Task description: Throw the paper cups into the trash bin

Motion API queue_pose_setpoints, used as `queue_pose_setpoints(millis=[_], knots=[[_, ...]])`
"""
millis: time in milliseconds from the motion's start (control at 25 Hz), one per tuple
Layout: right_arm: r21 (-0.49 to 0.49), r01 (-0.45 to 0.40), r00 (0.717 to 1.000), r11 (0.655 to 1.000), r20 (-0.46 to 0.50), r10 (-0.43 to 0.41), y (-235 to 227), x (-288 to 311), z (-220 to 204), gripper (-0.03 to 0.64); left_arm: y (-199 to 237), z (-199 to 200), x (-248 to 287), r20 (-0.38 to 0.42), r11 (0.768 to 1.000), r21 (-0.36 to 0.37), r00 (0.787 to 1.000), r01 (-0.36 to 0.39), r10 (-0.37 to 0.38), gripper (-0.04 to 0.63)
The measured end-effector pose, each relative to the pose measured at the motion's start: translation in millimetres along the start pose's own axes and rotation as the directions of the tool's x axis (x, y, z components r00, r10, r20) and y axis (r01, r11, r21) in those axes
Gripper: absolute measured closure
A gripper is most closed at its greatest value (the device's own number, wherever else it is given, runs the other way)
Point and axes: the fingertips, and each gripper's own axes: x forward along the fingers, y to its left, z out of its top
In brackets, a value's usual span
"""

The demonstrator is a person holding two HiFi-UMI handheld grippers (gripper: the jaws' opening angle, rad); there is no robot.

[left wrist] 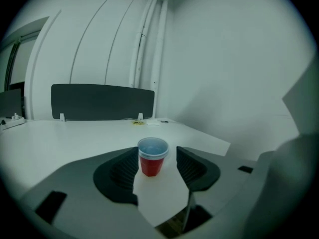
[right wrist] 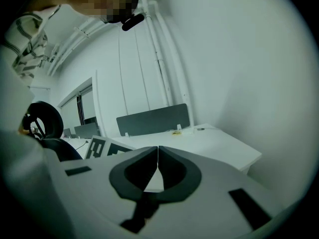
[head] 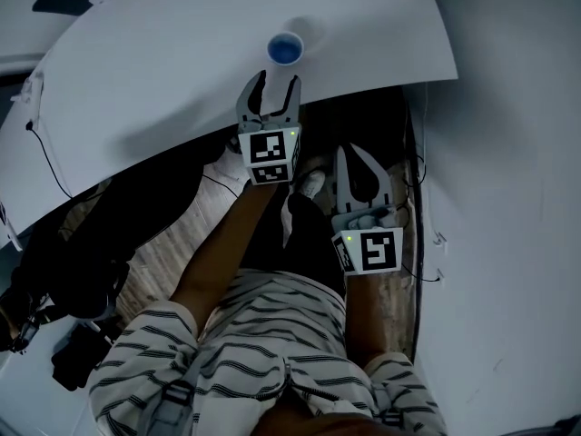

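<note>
Left claw (head: 277,81) just short of paper cup (head: 285,48)

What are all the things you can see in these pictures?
paper cup: one, red outside and blue inside, upright on the table, just ahead of the left tongs
table: one, white, in front of the person
divider panel: one, dark grey, at the table's far edge
cable: one, black, over the table's left edge
chair: one, black, to the person's left
shirt: one, white with dark stripes, on the person
left tongs: one, grey, open
right tongs: one, grey, shut and empty
</note>
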Motion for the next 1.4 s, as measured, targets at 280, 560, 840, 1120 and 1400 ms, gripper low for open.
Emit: queue_pose_setpoints(millis=[280,560,840,1120,1400], knots=[[0.012,0.009,1.000,1.000,-0.021,-0.009,-3.3,12.7,-10.7,0.607,6.9,-21.4,29.1,-0.045,1.000,0.031,0.999,0.004,-0.003,0.317],[0.024,0.030,0.999,0.999,-0.040,-0.029,-6.2,14.5,-19.4,0.607,12.4,-32.8,54.4,-0.067,0.998,0.055,0.998,-0.003,0.006,0.287],[0.039,0.046,0.998,0.998,-0.055,-0.043,-10.2,17.0,-26.1,0.607,11.0,-40.7,72.7,-0.087,0.997,0.074,0.996,0.018,-0.012,0.282],[0.039,0.049,0.997,0.998,-0.064,-0.046,-12.0,22.2,-29.6,0.607,11.7,-42.8,87.8,-0.083,0.996,0.093,0.997,0.013,-0.005,0.284],[0.047,0.071,0.995,0.996,-0.066,-0.068,-17.9,16.9,-34.2,0.607,11.1,-34.4,88.8,-0.064,0.996,0.091,0.998,0.010,-0.005,0.295]])
